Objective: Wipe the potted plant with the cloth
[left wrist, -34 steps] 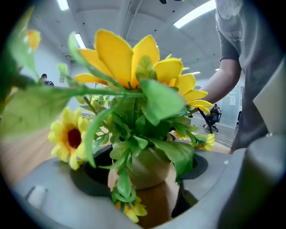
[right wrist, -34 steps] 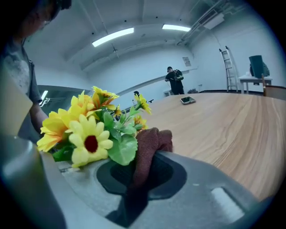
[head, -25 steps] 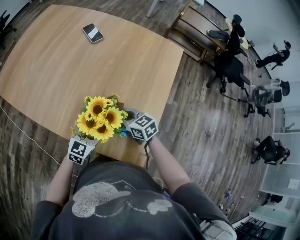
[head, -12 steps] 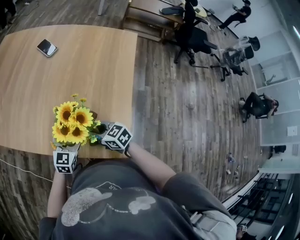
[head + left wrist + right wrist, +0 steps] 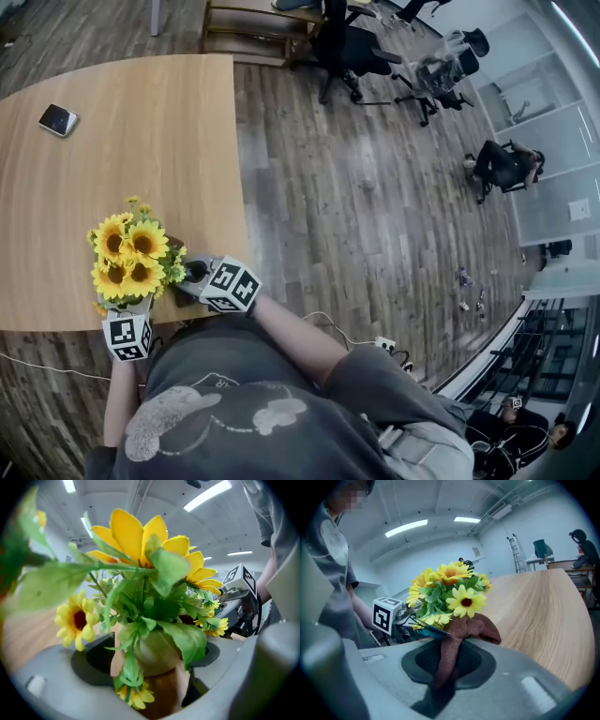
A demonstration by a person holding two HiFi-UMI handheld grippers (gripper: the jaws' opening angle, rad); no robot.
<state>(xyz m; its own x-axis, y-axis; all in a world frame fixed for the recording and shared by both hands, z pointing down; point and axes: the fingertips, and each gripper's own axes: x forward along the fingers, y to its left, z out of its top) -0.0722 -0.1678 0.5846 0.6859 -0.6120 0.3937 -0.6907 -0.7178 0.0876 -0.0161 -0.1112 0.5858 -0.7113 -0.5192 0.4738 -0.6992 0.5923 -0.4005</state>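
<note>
We hold the left gripper (image 5: 127, 309) apart round the pot (image 5: 157, 653), the right gripper (image 5: 195, 275) clamped on the cloth (image 5: 468, 630); a hard wipe could topple the pot

The left hand-held gripper (image 5: 125, 307) is at the end of the left arm (image 5: 116, 398), which reaches straight out from the body. Its jaws are wide apart and have just been opening, and the plant pot (image 5: 157, 651) stands between them with a small gap showing on one side. The right hand-held gripper (image 5: 194, 278) is just to the right of the left one, on a bent right arm (image 5: 292, 335) that comes in from the side, and its jaws are closed tight on the brown cloth (image 5: 457, 641), which bunches up past the tips.
</note>
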